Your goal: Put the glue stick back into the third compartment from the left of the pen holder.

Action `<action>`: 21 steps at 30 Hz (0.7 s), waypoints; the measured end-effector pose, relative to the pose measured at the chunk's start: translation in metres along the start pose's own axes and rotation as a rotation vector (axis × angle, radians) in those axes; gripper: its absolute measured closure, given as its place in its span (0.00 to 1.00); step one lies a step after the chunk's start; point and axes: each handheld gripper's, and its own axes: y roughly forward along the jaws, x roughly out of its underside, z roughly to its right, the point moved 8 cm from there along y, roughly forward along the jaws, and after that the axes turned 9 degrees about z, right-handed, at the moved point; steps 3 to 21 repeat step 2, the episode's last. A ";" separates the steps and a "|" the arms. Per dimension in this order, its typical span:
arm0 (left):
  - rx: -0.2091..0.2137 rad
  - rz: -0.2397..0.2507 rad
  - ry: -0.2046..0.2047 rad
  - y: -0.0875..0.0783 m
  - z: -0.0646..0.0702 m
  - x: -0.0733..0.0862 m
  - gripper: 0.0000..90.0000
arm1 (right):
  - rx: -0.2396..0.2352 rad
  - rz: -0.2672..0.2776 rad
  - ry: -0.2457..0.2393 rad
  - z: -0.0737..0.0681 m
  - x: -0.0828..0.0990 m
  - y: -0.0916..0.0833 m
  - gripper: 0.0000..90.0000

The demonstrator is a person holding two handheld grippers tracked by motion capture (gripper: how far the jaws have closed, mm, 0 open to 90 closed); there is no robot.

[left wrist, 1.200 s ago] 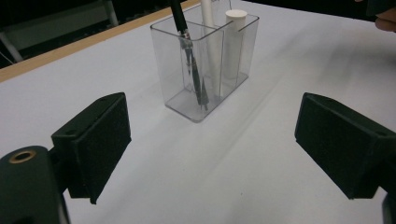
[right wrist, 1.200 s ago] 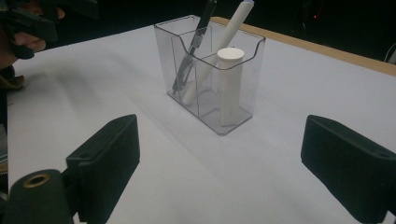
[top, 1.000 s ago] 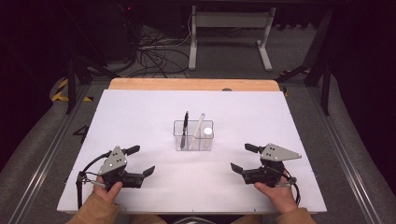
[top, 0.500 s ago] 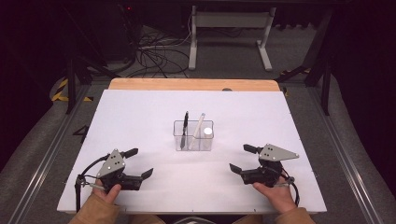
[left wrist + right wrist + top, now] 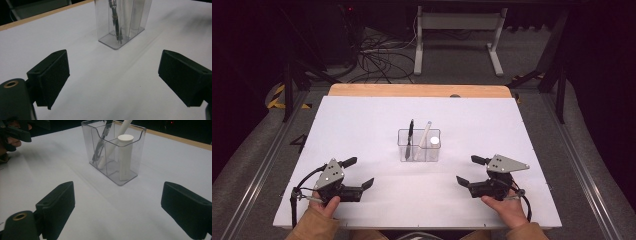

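So we've got a clear plastic pen holder (image 5: 419, 145) sitting roughly in the middle of the white table (image 5: 362, 125), a bit toward the far side from us. It's split into compartments. In the right gripper view, the black pen (image 5: 101, 143) leans in the left one, a long white pen (image 5: 113, 143) slants across beside it, and a short white cylinder (image 5: 125, 157) stands upright in the right one, its flat top just about level with the rim.

Our left gripper (image 5: 358, 173) rests on the near left part of the table, jaws spread wide with nothing between them. From its own camera we're looking straight across bare white surface at the holder (image 5: 122, 22), well apart from the pads (image 5: 56, 75).

Our right gripper (image 5: 471, 170) is the mirror of that on the near right: jaws wide apart, nothing in them, pointing in at the holder (image 5: 113, 152) from the other side. Both hands sit at the near table edge. The holder is about midway between the two grippers, touched by neither.
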 end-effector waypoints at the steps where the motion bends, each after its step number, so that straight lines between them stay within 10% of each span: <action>1: 0.004 0.001 -0.006 0.000 0.000 0.000 0.12 | 0.000 -0.002 0.001 0.000 0.000 0.000 0.14; 21: 0.008 0.001 -0.012 0.000 0.000 0.000 0.12 | 0.002 -0.002 0.001 0.000 0.000 0.000 0.14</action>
